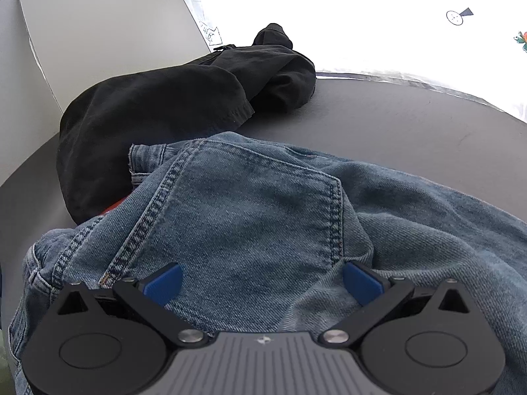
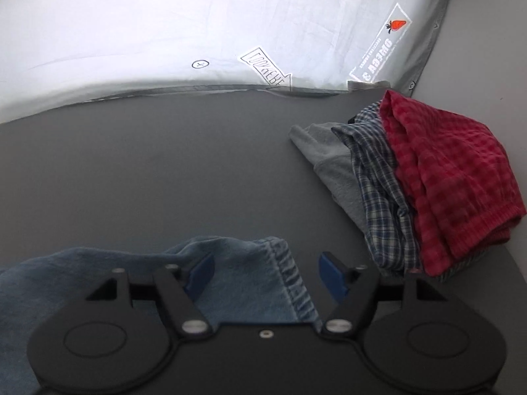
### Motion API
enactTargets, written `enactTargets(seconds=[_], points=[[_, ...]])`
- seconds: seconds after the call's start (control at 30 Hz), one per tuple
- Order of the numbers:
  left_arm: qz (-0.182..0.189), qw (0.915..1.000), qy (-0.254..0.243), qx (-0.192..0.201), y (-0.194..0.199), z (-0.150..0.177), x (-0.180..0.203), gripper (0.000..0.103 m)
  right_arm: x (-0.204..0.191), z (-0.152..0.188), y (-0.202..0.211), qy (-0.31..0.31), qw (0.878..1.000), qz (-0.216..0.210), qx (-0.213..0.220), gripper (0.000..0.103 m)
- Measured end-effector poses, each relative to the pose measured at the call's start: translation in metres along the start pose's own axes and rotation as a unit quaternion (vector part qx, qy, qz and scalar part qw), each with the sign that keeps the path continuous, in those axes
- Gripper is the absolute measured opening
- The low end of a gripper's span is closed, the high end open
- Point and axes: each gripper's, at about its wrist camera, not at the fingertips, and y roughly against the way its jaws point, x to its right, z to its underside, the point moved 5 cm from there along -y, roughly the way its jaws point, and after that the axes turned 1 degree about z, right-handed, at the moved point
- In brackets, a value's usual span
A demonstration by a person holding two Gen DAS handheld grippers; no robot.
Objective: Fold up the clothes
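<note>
While the left gripper (image 1: 262, 279) is hovering wide open over the blue jeans (image 1: 263, 204) filling the lower frame, only its view is showing a black garment (image 1: 158, 115) at upper left. Right gripper (image 2: 266, 275), equally wide, is straddling the jeans' hem (image 2: 290, 276); only there, folded clothes (image 2: 428, 181) are sitting at right.

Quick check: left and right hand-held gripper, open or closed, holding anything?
Left hand-held gripper: open over the jeans, holding nothing.
Right hand-held gripper: open over the jeans hem, holding nothing.
</note>
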Motion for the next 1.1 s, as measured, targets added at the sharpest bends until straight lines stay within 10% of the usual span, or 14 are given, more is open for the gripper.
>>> enactTargets(seconds=[0.07,0.1,0.13,0.17,0.5,0.63,0.73,0.9,1.1], points=[[-0.012,0.9998,-0.015,0.004,0.001,0.0,0.004,0.103,0.005,0.0,-0.023,-0.015,0.999,-0.017,-0.03,0.069],[-0.018,0.9996,-0.021,0.006,0.002,-0.001,0.006,0.103,0.008,-0.001,-0.03,-0.04,0.998,-0.042,-0.04,0.055],[-0.022,0.9994,-0.025,0.007,0.003,-0.001,0.007,0.103,0.011,-0.005,-0.03,-0.067,0.994,-0.074,-0.047,0.012],[-0.026,0.9993,-0.026,0.006,0.003,-0.001,0.007,0.103,0.015,-0.01,-0.03,-0.094,0.988,-0.107,-0.053,0.006],[-0.033,0.9991,-0.027,-0.004,0.003,-0.005,0.008,0.103,-0.002,-0.122,-0.065,-0.112,0.987,-0.108,0.032,0.006],[-0.035,0.9989,-0.03,0.001,0.004,-0.004,0.008,0.103,-0.026,-0.131,-0.096,-0.11,0.992,-0.066,0.011,0.028],[-0.032,0.9994,-0.015,-0.001,0.004,-0.003,0.005,0.103,-0.01,-0.117,-0.064,-0.157,0.985,-0.04,0.054,0.051],[-0.033,0.9991,0.027,-0.003,0.003,0.0,0.001,0.103,0.038,-0.044,-0.011,-0.247,0.968,0.007,0.032,0.055],[-0.045,0.9989,0.014,0.004,0.005,0.001,0.007,0.103,0.04,0.013,-0.02,-0.292,0.956,-0.036,-0.025,0.061]])
